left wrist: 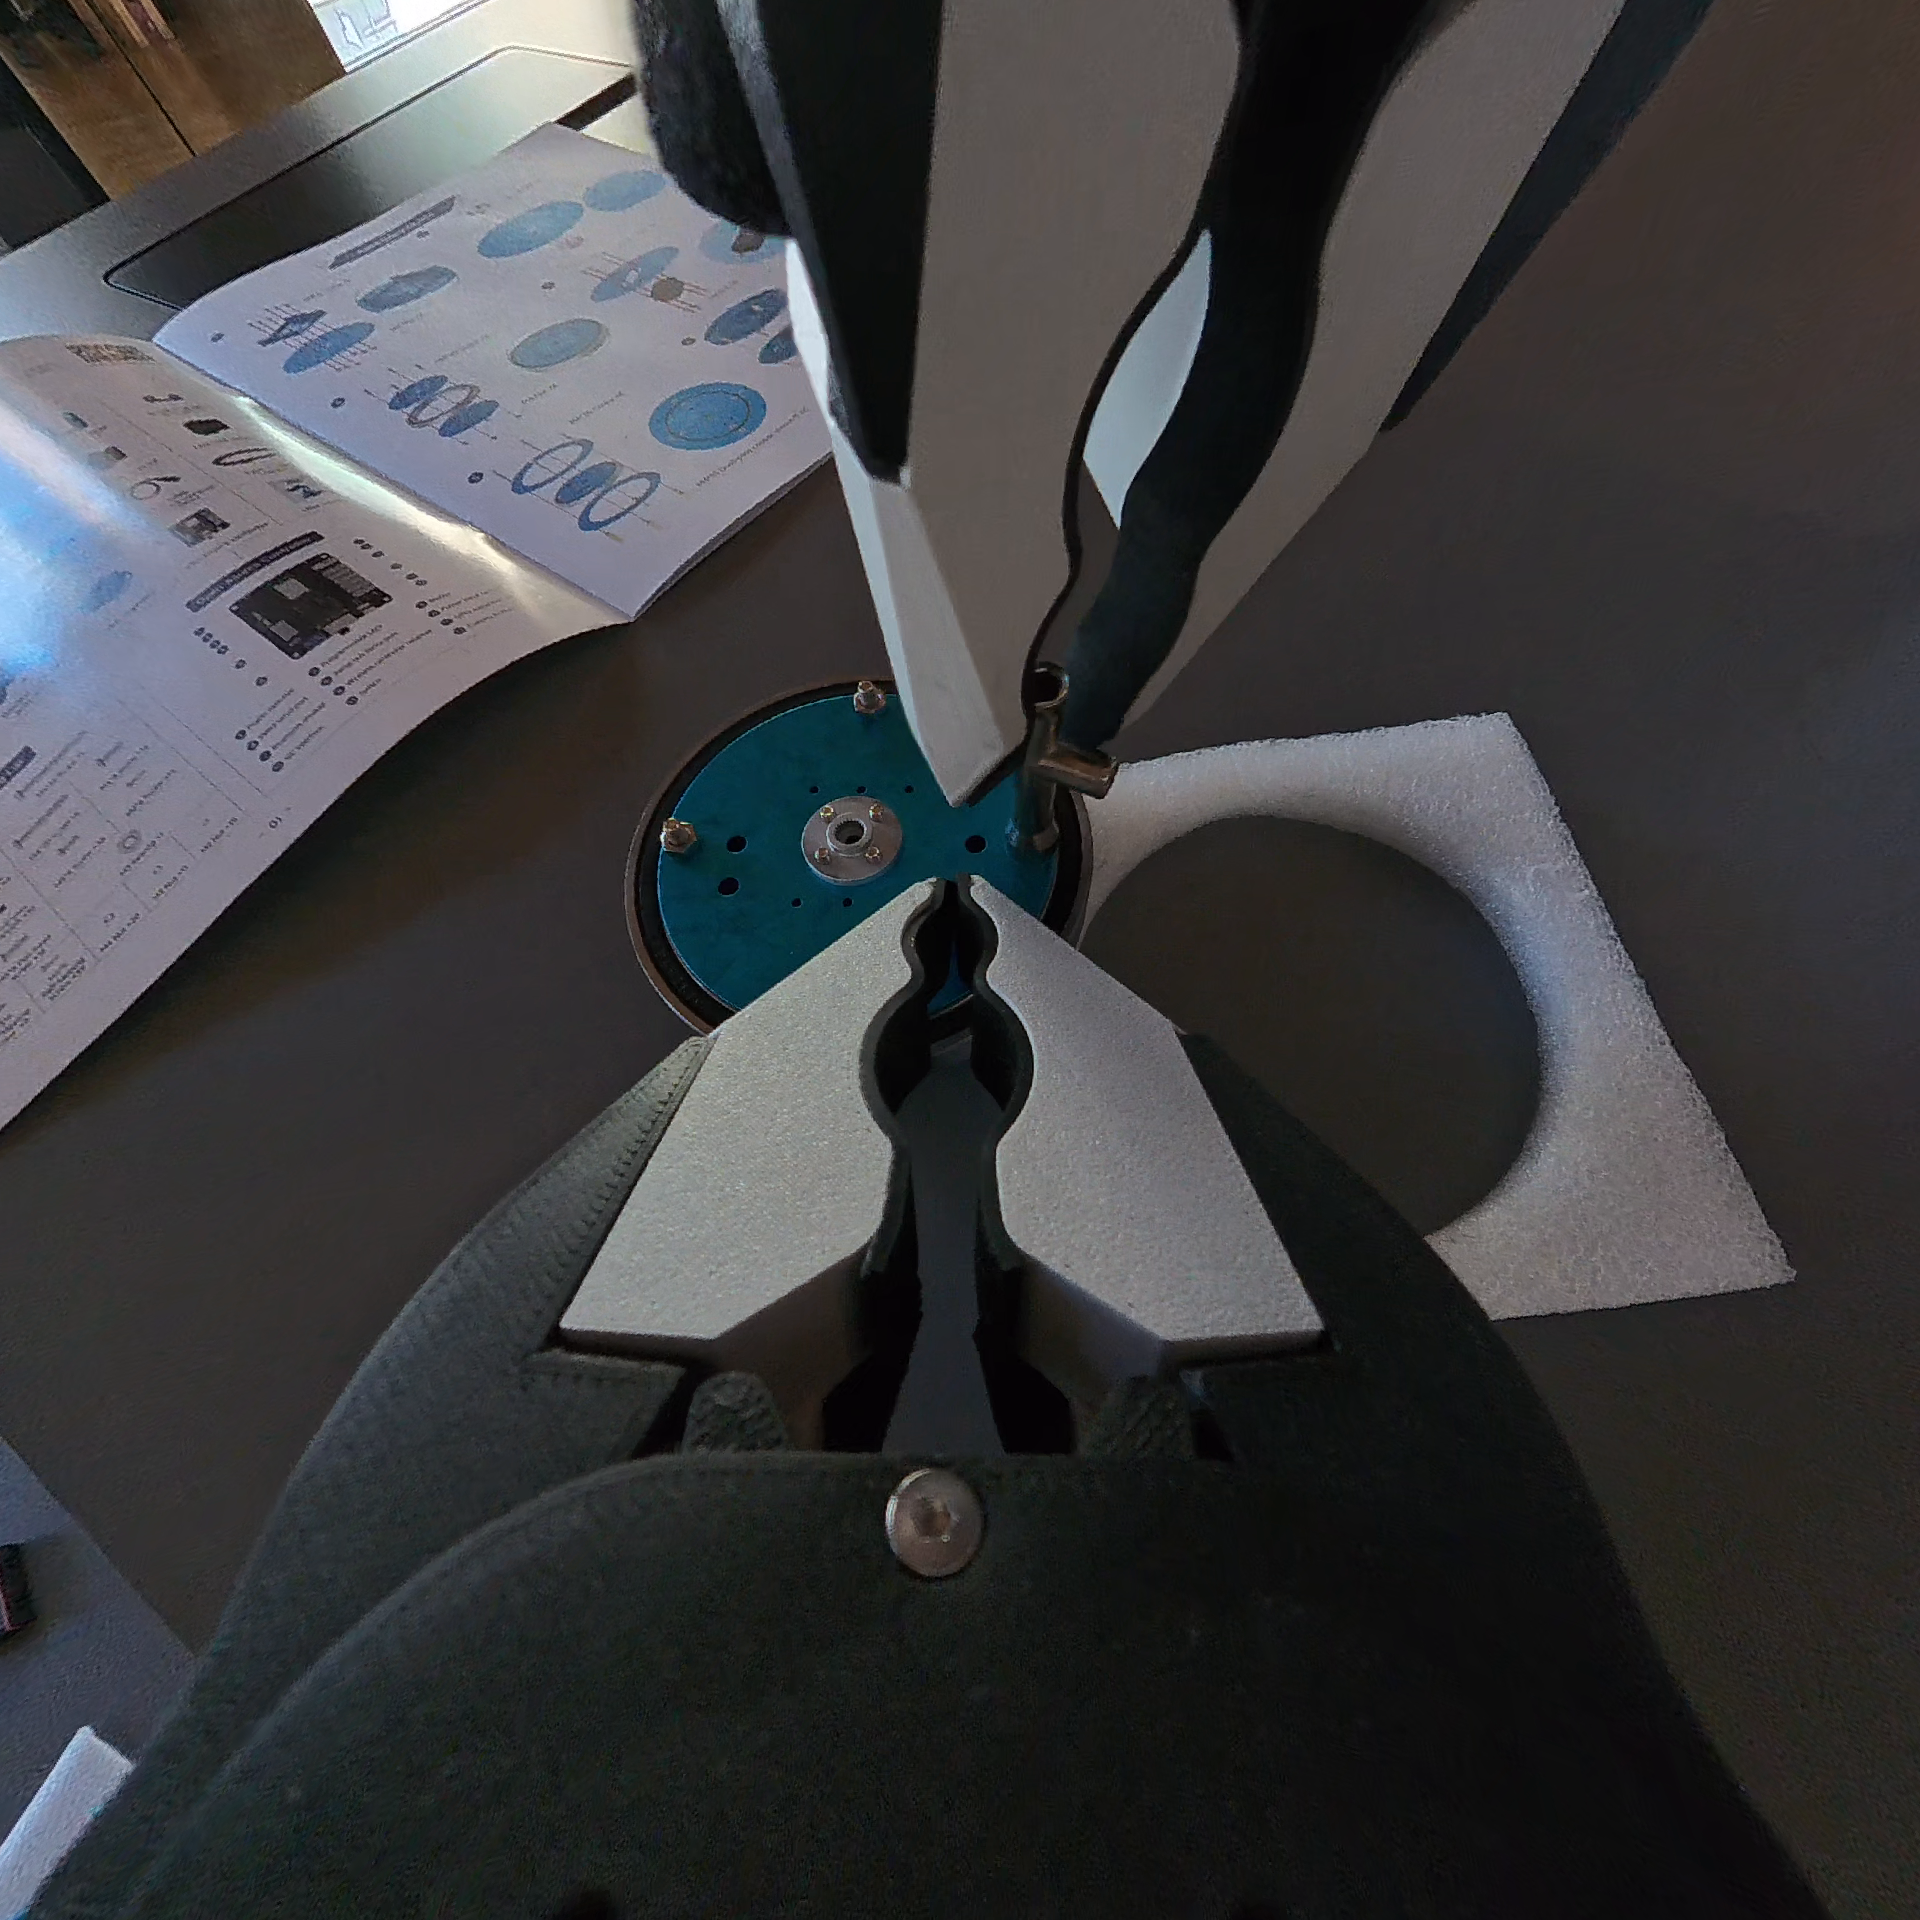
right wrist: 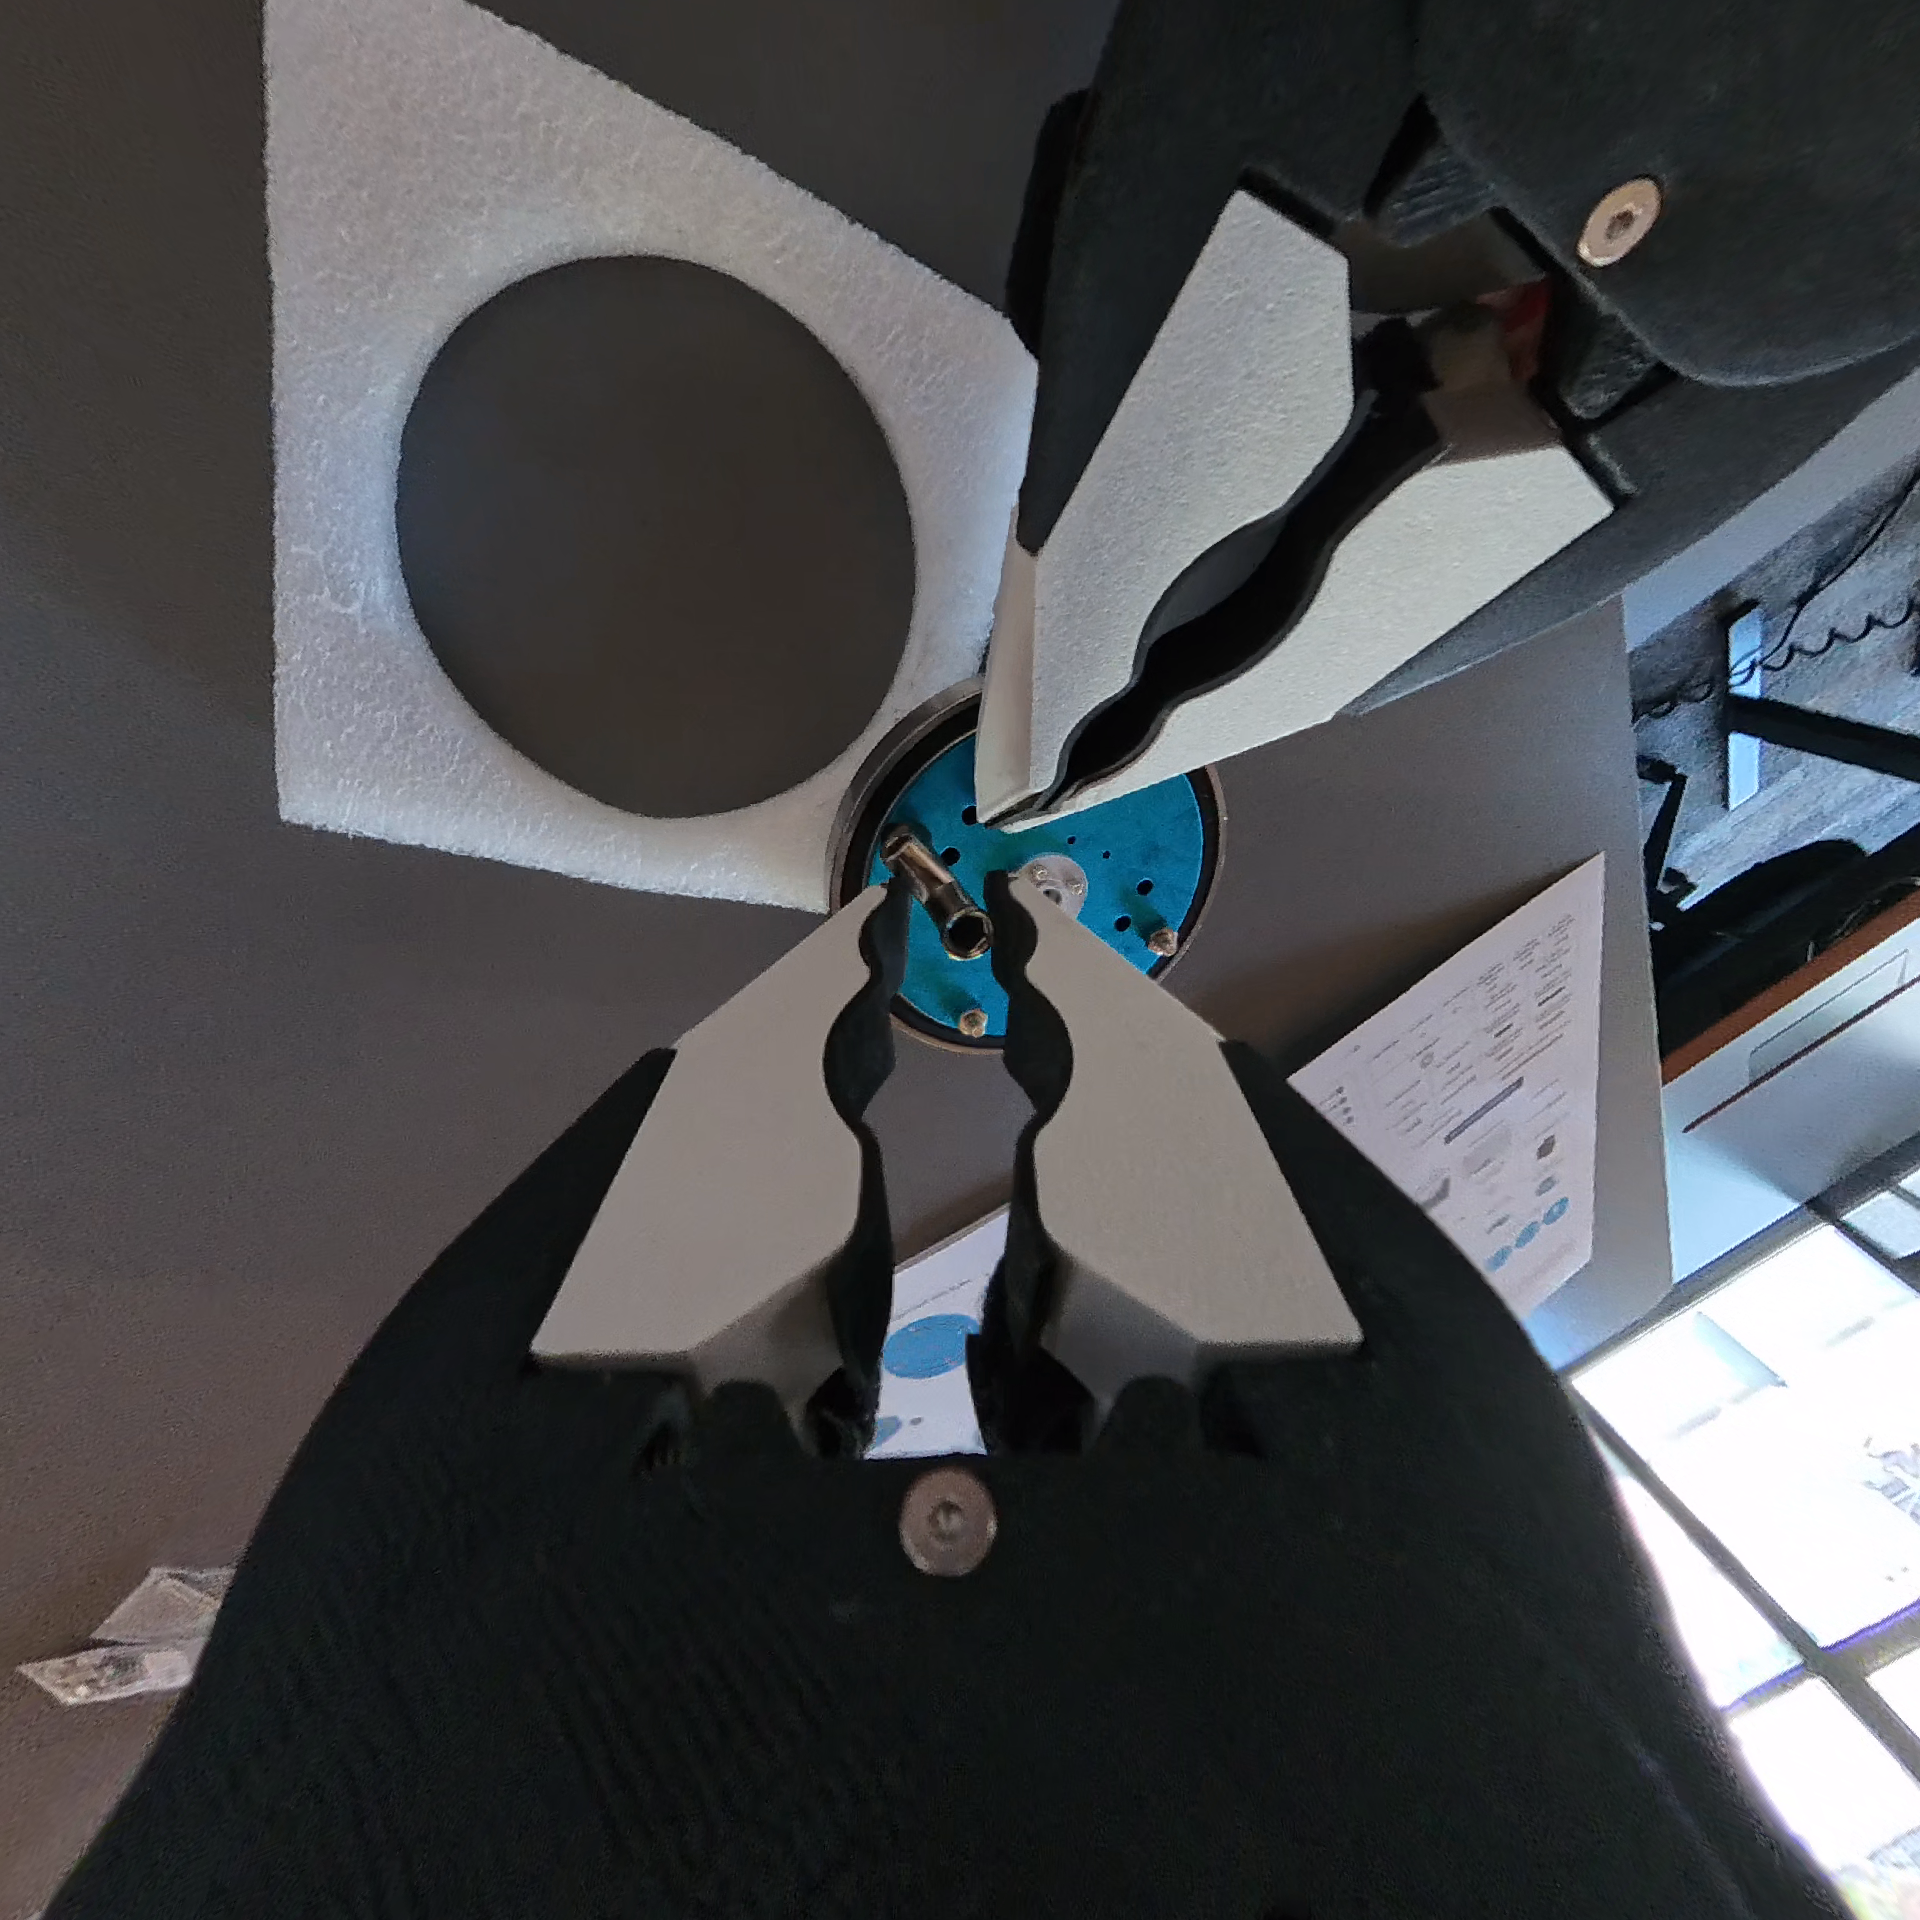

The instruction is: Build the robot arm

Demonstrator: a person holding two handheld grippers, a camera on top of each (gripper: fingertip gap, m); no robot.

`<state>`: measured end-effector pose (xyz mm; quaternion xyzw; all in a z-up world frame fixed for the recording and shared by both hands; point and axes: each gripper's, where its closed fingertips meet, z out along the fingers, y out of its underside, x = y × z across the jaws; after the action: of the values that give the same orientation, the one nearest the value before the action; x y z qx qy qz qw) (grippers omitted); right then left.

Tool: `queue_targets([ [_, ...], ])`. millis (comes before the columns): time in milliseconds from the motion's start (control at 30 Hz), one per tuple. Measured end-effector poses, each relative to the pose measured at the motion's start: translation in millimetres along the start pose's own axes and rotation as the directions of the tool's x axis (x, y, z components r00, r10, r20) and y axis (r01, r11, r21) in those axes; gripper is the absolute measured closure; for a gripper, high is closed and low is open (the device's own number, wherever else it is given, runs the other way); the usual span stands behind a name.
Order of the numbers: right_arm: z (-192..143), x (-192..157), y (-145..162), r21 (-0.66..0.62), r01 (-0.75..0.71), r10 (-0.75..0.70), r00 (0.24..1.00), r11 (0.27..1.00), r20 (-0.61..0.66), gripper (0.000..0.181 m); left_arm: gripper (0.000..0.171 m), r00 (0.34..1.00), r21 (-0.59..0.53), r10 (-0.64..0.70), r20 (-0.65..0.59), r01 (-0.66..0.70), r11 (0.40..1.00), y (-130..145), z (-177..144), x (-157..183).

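Left tool point(left wrist: 951, 883): closed, empty, tips on blue disc point(left wrist: 769, 914). Right tool point(right wrist: 940, 883): clamping T-shaped socket wrench point(right wrist: 935, 894) at rim nut; two other nuts seated.
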<state>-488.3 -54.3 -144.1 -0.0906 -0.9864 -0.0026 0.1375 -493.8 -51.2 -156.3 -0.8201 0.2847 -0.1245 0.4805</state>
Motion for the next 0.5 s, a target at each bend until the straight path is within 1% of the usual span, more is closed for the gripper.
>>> queue_targets([
  [33, 0.3, -0.1, 0.3, -0.004, -0.021, 0.021, 1.000, 1.000, 0.002, 0.167, 0.171, 1.000, 0.000, -0.001, -0.001, 0.001, 1.000, 0.0, 0.0, 0.0],
  [400, 2.0, -2.2, 0.2, 0.024, -0.159, 0.158, 0.987, 0.987, 0.013, 0.169, 0.171, 1.000, 0.001, 0.001, -0.001, -0.001, 1.000, -0.3, 0.7, 0.7],
  [500, 2.8, -2.7, 0.2, 0.040, -0.222, 0.222, 0.975, 0.974, 0.021, 0.169, 0.171, 1.000, 0.000, 0.008, 0.003, -0.008, 1.000, -0.2, 0.9, 1.1],
])
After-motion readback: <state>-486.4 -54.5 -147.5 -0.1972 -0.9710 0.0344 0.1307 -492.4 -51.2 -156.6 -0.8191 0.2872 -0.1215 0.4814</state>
